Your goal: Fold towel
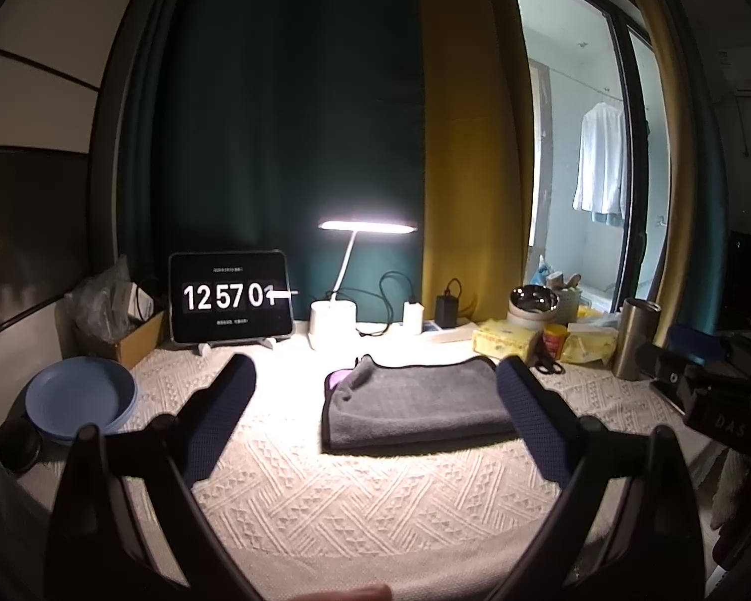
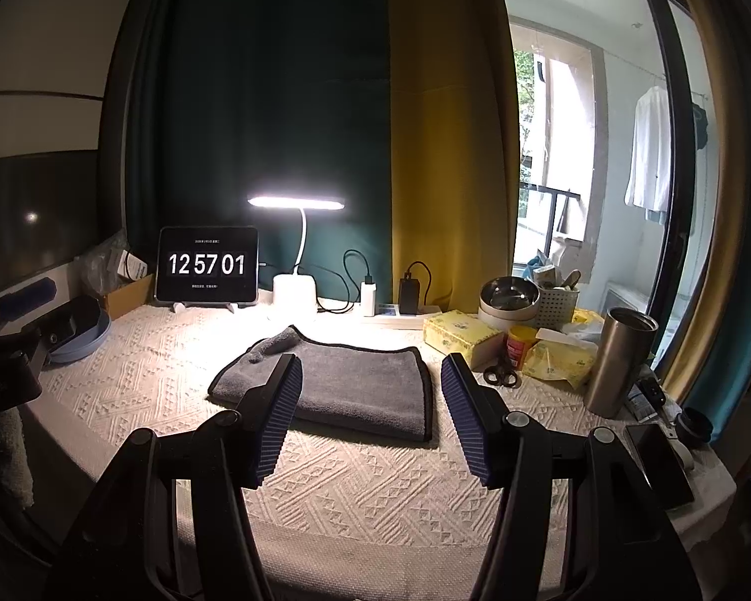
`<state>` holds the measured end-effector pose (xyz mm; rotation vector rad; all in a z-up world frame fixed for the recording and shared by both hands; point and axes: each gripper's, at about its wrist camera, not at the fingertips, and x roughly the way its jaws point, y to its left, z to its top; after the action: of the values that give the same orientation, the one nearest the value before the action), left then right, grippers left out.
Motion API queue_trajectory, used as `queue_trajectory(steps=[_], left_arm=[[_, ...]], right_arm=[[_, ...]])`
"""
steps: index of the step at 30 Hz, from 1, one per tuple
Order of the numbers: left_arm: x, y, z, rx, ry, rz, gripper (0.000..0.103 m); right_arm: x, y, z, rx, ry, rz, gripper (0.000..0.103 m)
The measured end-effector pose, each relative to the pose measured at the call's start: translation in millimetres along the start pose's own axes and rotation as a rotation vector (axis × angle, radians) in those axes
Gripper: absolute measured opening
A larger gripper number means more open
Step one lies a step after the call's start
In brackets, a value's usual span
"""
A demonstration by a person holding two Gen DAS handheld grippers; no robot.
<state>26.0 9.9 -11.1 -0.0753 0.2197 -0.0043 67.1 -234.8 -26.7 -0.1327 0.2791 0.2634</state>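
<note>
Towel (image 1: 415,400), grey and already doubled, lies mid-worktop (image 1: 325,501) under the desk lamp (image 1: 365,225). We hold both jaws wide open, empty, short of it. Pinching only the top layer could unfold it.

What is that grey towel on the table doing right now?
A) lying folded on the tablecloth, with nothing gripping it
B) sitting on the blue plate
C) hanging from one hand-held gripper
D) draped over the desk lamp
A: the grey towel lies folded on the tablecloth, while the left hand-held gripper and right hand-held gripper are both open and hold nothing.
</note>
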Motion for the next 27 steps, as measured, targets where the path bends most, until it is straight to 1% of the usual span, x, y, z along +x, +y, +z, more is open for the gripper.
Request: queue_trajectory(steps=[27], left_arm=[[2.3, 2.0, -1.9, -0.005, 0.003, 0.007, 0.098]], right_arm=[[4.5, 3.0, -0.7, -0.002, 0.007, 0.008, 0.061]])
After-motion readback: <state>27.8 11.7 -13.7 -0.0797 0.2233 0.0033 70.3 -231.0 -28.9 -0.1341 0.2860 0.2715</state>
